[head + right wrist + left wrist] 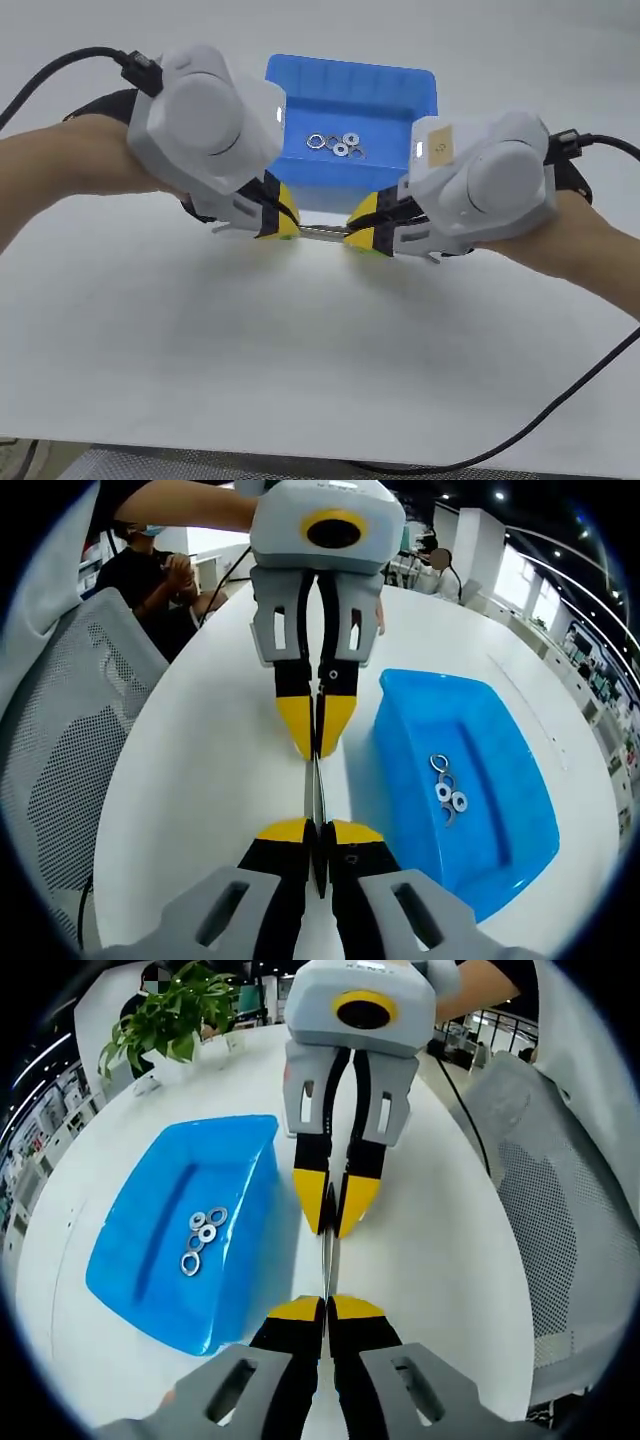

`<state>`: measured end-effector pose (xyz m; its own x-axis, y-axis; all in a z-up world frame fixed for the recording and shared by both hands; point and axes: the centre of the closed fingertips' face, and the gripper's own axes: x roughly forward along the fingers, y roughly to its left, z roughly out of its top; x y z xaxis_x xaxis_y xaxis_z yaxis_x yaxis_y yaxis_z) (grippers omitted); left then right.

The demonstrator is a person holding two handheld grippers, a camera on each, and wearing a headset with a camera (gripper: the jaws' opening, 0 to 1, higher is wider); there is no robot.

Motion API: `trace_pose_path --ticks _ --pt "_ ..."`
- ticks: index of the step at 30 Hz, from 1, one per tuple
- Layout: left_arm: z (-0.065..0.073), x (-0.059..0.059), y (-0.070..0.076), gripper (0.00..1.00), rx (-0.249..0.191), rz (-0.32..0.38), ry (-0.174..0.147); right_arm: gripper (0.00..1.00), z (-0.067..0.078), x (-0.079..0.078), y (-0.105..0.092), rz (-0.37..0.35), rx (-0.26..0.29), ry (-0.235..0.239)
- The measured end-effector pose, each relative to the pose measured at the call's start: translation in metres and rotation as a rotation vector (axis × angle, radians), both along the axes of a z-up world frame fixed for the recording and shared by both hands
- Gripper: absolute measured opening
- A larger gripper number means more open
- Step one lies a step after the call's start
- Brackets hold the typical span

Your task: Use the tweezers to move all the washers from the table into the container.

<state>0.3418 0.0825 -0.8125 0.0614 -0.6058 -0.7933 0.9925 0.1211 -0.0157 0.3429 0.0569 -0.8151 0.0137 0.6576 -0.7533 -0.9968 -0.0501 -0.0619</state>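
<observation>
item: tweezers (322, 231), slim metal, lay level between the two grippers, over white table (300, 350); cannot tell if touching it. l gripper (275, 222): jaws were clamped tight on one end of the tweezers. r gripper (362, 235): jaws were clamped on the other end, w/ the yellow tips of the two facing and near each other. washers (337, 145): small cluster on the floor of blue container (350, 75). container stood on the table just behind the grippers, its near wall between washers & tweezers.
</observation>
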Motion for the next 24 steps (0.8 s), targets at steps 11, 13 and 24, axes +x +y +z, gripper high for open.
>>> trace_pose_path --ticks 11,13,24 --pt "-0.0012 0.0023 0.0001 0.06 0.0 0.014 -0.013 0.1 -0.0001 0.0001 -0.0004 -0.001 -0.01 -0.002" --pt "-0.0012 0.0024 0.0 0.06 -0.001 0.017 -0.011 0.1 0.0003 0.0003 -0.0003 -0.004 -0.01 0.0" --pt "0.003 0.0011 0.0045 0.08 -0.047 0.101 0.037 0.16 0.001 -0.0008 -0.0036 -0.064 0.005 0.047"
